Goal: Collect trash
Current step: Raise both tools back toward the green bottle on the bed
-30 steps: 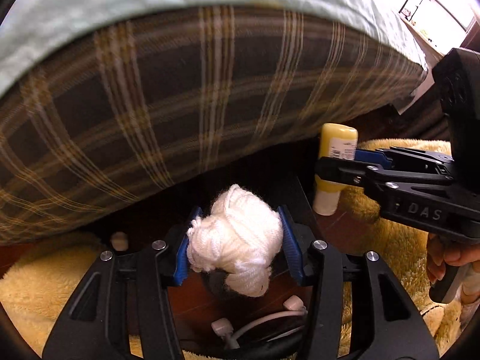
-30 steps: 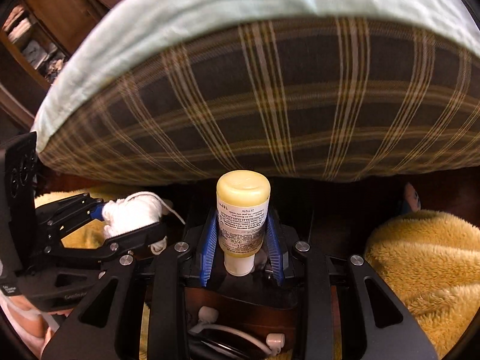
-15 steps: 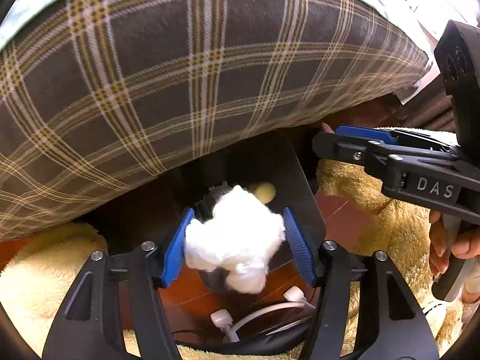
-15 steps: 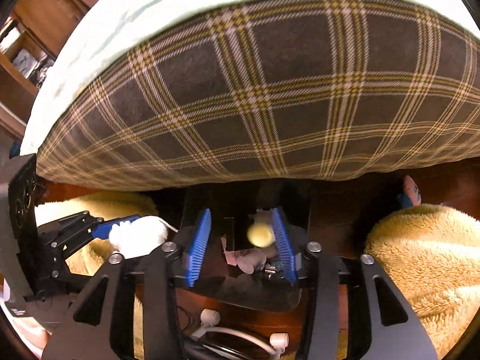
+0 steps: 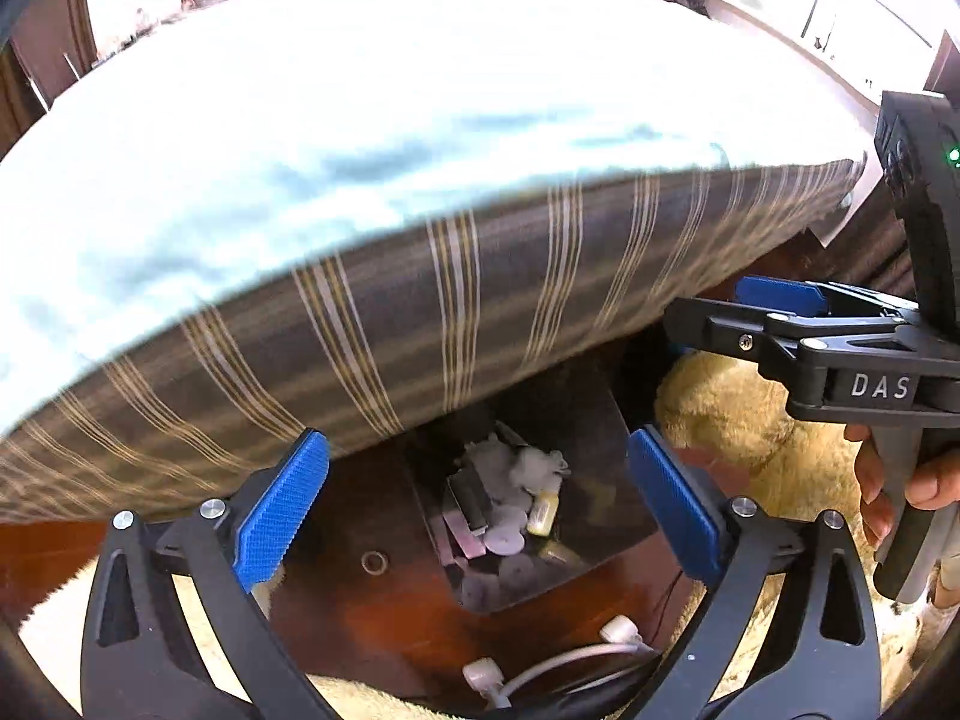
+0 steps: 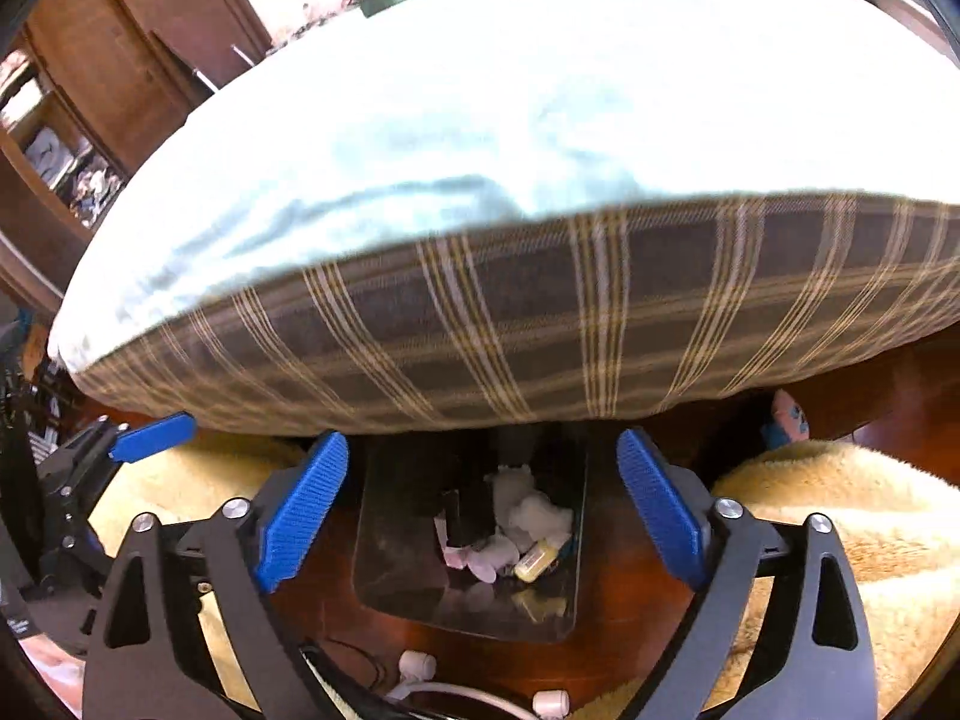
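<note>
Hovering over the bin, the left gripper and the right gripper both have their jaws spread wide, just opened, with nothing between the blue pads. Their loads look delivered: the white wad and the yellow bottle lie in the bin among pink scraps and other bits, so this round of collecting seems done. Whether more trash is left elsewhere cannot be told from these views; a small ring on the wood floor beside the bin may or may not count. Around the bin sit a bed whose plaid edge overhangs its far side, a fluffy yellow rug on both sides, and a white cable with plugs just below the grippers. That overhang and the cable are the likeliest snags for any next reach.
</note>
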A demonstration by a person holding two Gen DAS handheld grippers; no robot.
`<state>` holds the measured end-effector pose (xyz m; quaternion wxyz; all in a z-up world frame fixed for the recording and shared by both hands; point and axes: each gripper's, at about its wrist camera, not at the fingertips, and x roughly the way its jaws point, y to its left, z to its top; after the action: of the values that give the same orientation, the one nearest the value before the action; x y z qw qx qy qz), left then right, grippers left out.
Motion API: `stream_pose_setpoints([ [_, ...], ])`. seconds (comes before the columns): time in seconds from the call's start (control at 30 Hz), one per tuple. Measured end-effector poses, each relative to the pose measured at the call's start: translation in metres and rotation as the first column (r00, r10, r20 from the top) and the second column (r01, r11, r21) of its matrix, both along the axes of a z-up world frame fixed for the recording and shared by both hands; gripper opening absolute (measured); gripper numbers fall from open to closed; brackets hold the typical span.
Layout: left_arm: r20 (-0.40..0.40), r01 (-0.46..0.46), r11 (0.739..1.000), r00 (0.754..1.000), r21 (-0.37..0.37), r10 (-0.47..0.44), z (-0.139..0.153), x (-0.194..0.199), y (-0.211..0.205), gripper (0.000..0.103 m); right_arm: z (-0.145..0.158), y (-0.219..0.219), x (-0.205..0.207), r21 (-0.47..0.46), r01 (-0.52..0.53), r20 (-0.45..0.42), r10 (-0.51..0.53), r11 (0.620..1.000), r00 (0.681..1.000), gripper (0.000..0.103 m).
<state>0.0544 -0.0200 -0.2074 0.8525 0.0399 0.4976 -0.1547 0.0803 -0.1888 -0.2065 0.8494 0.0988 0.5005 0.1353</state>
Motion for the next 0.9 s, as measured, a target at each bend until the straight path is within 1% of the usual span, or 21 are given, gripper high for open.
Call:
stream_pose_setpoints([
  [0.13,0.047,-0.012,1.0,0.999,-0.01,0.012,0.025,0.002,0.006,0.095,0.021,-0.003,0.0,0.007,0.0,0.045,0.0,1.0,0.999,0.093],
  [0.17,0.058,-0.015,1.0,0.998,-0.012,0.015,0.028,0.005,0.0,0.095,0.028,-0.003,0.0,0.004,-0.002,0.061,0.001,1.0,0.998,0.093],
  [0.3,0.118,-0.038,0.999,0.992,-0.014,0.039,0.056,0.017,0.007,0.095,0.06,-0.005,0.007,-0.004,-0.01,0.145,0.01,1.0,0.989,0.096],
  [0.4,0.162,-0.065,0.998,0.985,-0.007,0.065,0.075,0.031,0.013,0.095,0.076,-0.007,0.019,-0.019,-0.01,0.186,0.013,1.0,0.982,0.098],
  [0.47,0.187,-0.087,0.996,0.978,-0.017,0.088,0.084,0.042,0.02,0.095,0.085,-0.006,0.03,-0.026,-0.01,0.206,0.015,1.0,0.978,0.098],
  [0.57,0.21,-0.117,0.993,0.97,-0.032,0.121,0.091,0.058,0.03,0.095,0.091,-0.004,0.045,-0.032,-0.012,0.222,0.019,0.999,0.975,0.098],
  [0.67,0.223,-0.144,0.989,0.964,-0.029,0.146,0.096,0.076,0.037,0.095,0.096,0.0,0.059,-0.035,-0.015,0.236,0.023,0.999,0.971,0.098],
  [0.8,0.23,-0.167,0.986,0.959,-0.015,0.166,0.096,0.092,0.048,0.095,0.099,0.004,0.083,-0.02,-0.016,0.238,0.02,1.0,0.971,0.098],
  [0.9,0.227,-0.173,0.985,0.958,-0.028,0.175,0.094,0.101,0.054,0.095,0.103,0.01,0.11,0.004,-0.009,0.234,0.008,1.0,0.972,0.098],
])
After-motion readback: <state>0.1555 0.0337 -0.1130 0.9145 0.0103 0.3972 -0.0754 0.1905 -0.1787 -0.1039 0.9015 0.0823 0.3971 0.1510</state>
